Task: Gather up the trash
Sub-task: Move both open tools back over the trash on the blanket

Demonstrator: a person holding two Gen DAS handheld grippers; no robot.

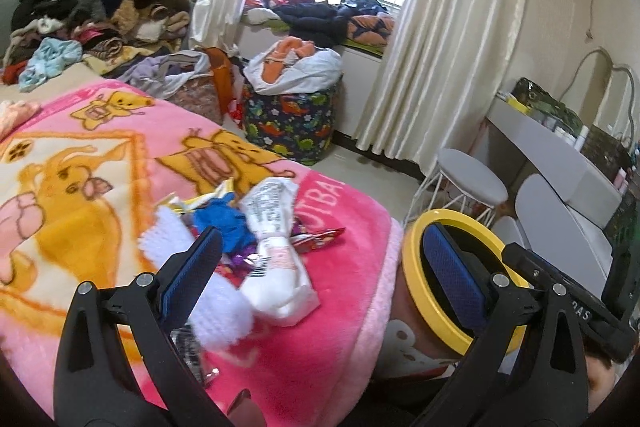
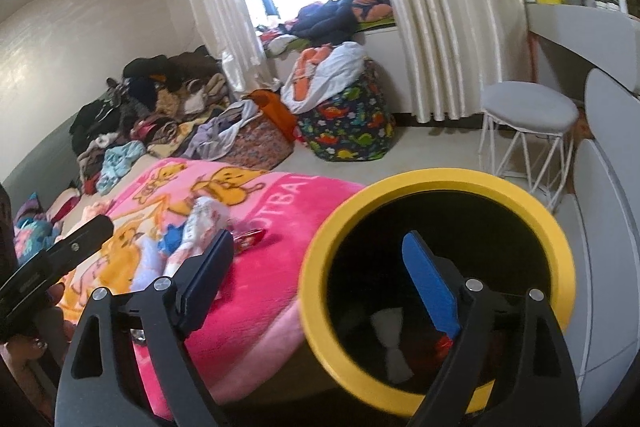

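Two grippers in view over a bed, room cluttered behind. Bed covered by a pink blanket (image 1: 320, 327) printed with yellow cartoon bears; far end carries a big clothes heap (image 1: 92, 11). Cream curtains (image 1: 452, 39) flank a barred window; more clothing lies on the sill. Dinosaur-print fabric bin (image 1: 290, 125) stands on the floor beyond the bed, stuffed with white and orange cloth. White wire-legged stool (image 2: 528, 119) beside a grey dressing counter (image 1: 560, 163) at right. Yellow-rimmed bin (image 2: 436, 267), black inside, sits just off the bed's near edge; something white and a red scrap lie at its bottom. Trash pile (image 1: 256, 227) rests on the blanket near that edge, well short of the bin: a white printed packet (image 1: 276, 251) lying lengthwise, a blue crumpled piece (image 1: 224, 223) beside it, a red wrapper (image 1: 320, 239) just to its right, white fluffy material (image 1: 216, 315) nearer the camera. Left gripper (image 1: 324, 271): jaws wide apart, nothing between the pads, one finger over the pile and the other over the bin's rim. Right gripper (image 2: 320, 283): jaws spread wide, holding nothing; its blue-padded finger (image 2: 430, 287) hangs over the bin's mouth, the other over the blanket.
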